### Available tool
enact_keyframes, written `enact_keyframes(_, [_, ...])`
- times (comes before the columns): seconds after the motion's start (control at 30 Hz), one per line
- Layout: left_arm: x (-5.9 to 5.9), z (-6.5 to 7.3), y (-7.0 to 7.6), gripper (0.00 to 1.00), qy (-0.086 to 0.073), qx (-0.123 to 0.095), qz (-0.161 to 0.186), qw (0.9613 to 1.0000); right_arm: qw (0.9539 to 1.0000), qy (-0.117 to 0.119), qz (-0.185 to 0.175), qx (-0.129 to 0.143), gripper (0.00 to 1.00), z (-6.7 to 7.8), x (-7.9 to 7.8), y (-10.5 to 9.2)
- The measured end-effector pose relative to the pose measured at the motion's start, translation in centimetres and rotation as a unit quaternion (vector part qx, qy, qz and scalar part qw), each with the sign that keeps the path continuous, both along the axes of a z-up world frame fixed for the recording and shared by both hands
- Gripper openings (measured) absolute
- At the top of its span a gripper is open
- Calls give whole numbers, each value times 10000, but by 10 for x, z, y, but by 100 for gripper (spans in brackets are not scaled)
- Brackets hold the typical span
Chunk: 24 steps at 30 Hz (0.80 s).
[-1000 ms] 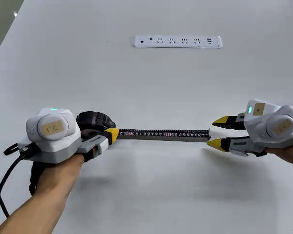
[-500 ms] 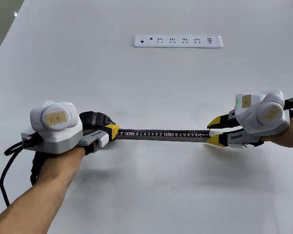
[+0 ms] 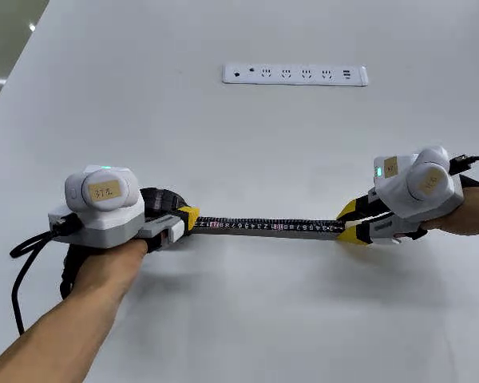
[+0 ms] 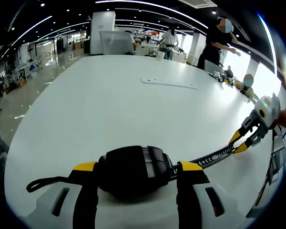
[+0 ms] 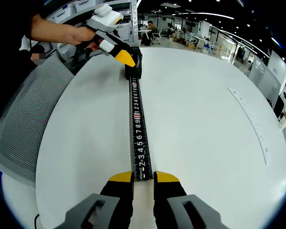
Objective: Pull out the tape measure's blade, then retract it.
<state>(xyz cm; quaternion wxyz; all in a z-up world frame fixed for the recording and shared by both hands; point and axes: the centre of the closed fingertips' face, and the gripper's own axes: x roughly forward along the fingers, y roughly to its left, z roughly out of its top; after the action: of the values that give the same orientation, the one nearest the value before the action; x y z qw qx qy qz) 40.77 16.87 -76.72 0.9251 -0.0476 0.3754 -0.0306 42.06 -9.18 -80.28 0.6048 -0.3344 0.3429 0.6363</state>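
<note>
Black rubber-cased tape measure (image 4: pixel 133 164) clamped between left gripper (image 4: pixel 137 168) jaws; dark blade with white numerals (image 5: pixel 137 119) stretched out flat, tip pinched between nearly closed right gripper (image 5: pixel 143 177) jaws.

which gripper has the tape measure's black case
The left gripper, clamped around the case; the right gripper pinches only the blade at its tip.

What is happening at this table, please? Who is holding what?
A person holds a hand-held gripper in each hand over a white table. The left hand-held gripper is shut on the black tape measure. The right hand-held gripper grips the end of its blade. The blade is pulled out and runs straight between the two. A white power strip lies farther back, untouched.
</note>
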Motion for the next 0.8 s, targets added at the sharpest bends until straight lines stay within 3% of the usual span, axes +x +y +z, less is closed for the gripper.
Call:
enact_keyframes(0.23, [1,-4,1,61,37,12,90,10000,9998,78,-143,71,12,-2,2,-1])
enact_keyframes(0.8, [4,-8,3,63,75,147,289,9994,10000,-57,10,63,10,-2,0,-1])
